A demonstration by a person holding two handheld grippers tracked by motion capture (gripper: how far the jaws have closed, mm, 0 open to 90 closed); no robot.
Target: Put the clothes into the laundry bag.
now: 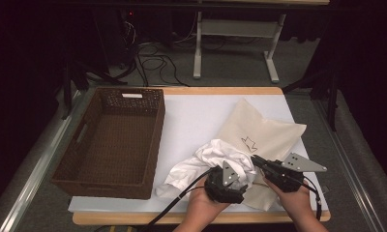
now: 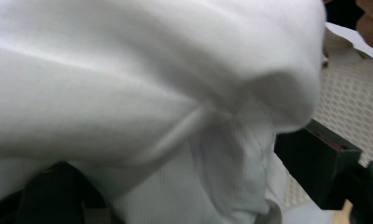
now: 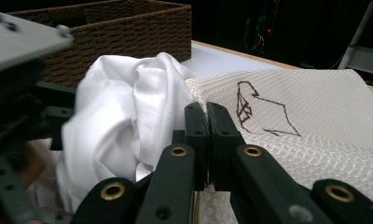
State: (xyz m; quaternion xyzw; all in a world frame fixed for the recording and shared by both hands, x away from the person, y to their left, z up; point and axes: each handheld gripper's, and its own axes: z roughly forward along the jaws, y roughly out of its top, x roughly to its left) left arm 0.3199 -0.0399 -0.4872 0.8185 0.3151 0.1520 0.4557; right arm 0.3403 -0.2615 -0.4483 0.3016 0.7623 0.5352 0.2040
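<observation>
High view shows two hands at the near edge of the counter, each with a claw, working at a crumpled white cloth that lies half on a cream fabric bag with a small dark stitched figure on it. The left claw is pushed into the near side of the white cloth; in the left gripper view the cloth bulges across its jaws, which stand apart with fabric between them, one black jaw showing bare at the lower right, so the pads do not appear to press on it. The right claw points left toward the cloth at the bag's near edge; in the right gripper view its claw has both jaws pressed flat together at the edge of the woven bag, and whether any fabric is pinched between them cannot be told. A brown wicker basket stands at the left of the counter, well apart from the cloth.
</observation>
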